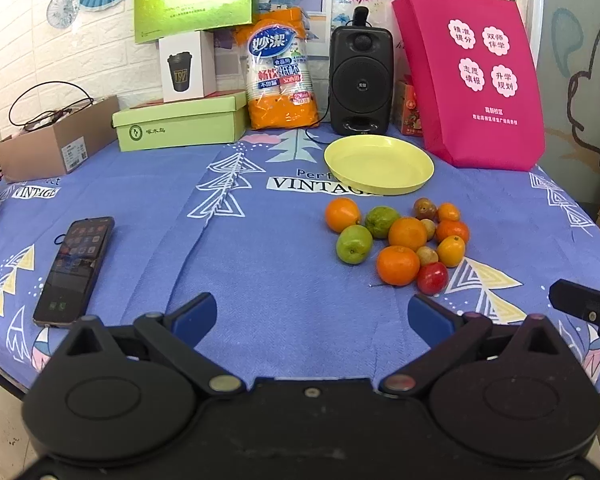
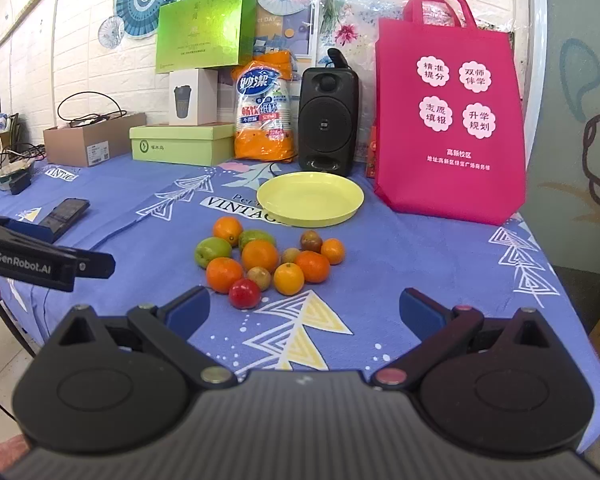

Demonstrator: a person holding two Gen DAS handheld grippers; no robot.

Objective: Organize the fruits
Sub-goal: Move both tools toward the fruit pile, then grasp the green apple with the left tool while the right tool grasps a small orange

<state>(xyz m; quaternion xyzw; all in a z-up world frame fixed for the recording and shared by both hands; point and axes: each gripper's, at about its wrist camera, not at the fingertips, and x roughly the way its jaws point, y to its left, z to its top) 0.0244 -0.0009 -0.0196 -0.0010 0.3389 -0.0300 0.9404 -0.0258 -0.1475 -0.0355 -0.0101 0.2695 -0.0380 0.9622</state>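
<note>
Tablecloth (image 2: pixel 380 260): fruits (image 2: pixel 268 264) beyond spread jaws

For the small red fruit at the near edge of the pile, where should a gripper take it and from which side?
Grip the red fruit across its round middle, coming from the near, open side with the right gripper, whose jaws already stand wide. Its left and near sides look clear; an orange and a small brown fruit crowd it behind, so a far-side approach would likely knock them.
</note>
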